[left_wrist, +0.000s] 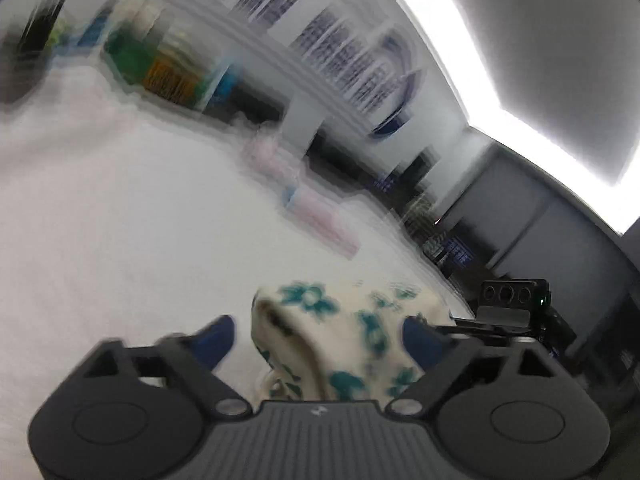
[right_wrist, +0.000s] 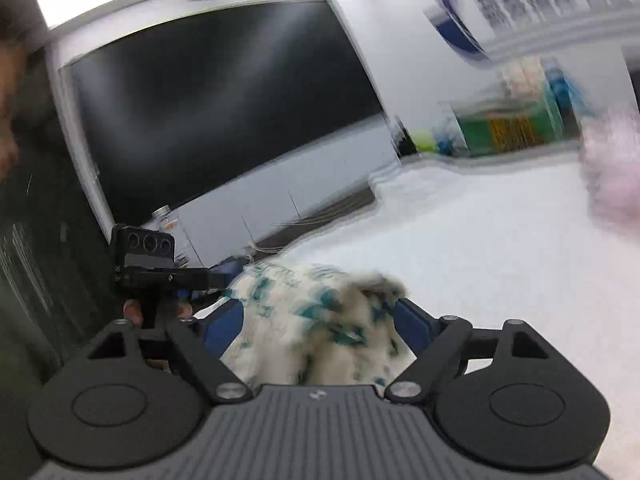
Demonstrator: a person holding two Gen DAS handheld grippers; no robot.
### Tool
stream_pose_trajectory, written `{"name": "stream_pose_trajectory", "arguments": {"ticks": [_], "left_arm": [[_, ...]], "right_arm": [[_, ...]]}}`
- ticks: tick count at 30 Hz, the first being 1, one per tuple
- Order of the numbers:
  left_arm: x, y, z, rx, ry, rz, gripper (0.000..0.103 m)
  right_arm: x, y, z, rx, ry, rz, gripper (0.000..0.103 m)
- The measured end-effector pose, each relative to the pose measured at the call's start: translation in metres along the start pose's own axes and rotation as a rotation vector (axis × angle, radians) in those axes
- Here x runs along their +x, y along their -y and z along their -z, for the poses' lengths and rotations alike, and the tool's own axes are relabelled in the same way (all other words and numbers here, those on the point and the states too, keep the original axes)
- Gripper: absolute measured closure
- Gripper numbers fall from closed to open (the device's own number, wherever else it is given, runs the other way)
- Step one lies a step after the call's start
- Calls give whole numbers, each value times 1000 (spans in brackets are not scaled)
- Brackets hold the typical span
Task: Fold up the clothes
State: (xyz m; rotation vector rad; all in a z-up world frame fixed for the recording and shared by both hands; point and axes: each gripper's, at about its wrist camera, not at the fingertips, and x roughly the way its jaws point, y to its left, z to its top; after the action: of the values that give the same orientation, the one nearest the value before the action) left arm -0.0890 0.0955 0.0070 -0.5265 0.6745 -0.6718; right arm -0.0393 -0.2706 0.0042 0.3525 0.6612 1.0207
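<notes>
A cream cloth with teal flowers (left_wrist: 344,320) lies bunched on the white table (left_wrist: 120,220). In the left wrist view my left gripper (left_wrist: 318,340) stands open around it; the left blue pad (left_wrist: 216,340) is clear of the fabric and the right pad sits at its edge. In the right wrist view the same cloth (right_wrist: 320,312) fills the gap of my right gripper (right_wrist: 320,320), whose jaws stand wide, the fabric loose between them. The two grippers are side by side; each shows in the other's view, right gripper (left_wrist: 508,300) and left gripper (right_wrist: 148,256). Both pictures are blurred.
Pale pink folded items (left_wrist: 320,212) lie further out on the table, also seen as a pink shape (right_wrist: 612,168). Green and orange boxes (right_wrist: 512,128) stand at the table's far side. A large dark screen (right_wrist: 220,100) and a bottle (right_wrist: 168,220) are to the left.
</notes>
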Motion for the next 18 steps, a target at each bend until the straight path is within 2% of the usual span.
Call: {"name": "stream_pose_trajectory", "arguments": {"ticks": [1, 2, 3, 4, 6, 9, 12, 13, 14, 16, 18], "left_arm": [[13, -6, -4, -62, -49, -19, 64], [25, -12, -9, -122, -95, -37, 66], [24, -12, -15, -117, -78, -31, 69], [23, -11, -20, -112, -61, -24, 72], [21, -11, -32, -99, -25, -12, 75], [16, 18, -79, 83, 111, -21, 78], [-1, 66, -137, 341, 297, -37, 80], [-13, 85, -148, 437, 383, -35, 80], [-26, 105, -153, 572, 482, -41, 79], [-44, 135, -143, 784, 658, -67, 76], [-54, 150, -116, 906, 747, -112, 75]], "right_arm": [[13, 14, -3, 95, -36, -3, 52], [21, 23, -5, 155, -53, -6, 70], [28, 30, -7, 204, -65, -7, 72], [30, 32, -10, 218, -59, -10, 78], [26, 26, -21, 167, -20, -14, 80], [14, -7, -60, -85, 88, 37, 81], [7, -58, -108, -487, 258, 155, 81], [5, -75, -123, -625, 315, 195, 81], [1, -92, -132, -756, 387, 233, 81], [-5, -124, -135, -1010, 532, 298, 81], [-11, -142, -121, -1184, 619, 321, 81]]}}
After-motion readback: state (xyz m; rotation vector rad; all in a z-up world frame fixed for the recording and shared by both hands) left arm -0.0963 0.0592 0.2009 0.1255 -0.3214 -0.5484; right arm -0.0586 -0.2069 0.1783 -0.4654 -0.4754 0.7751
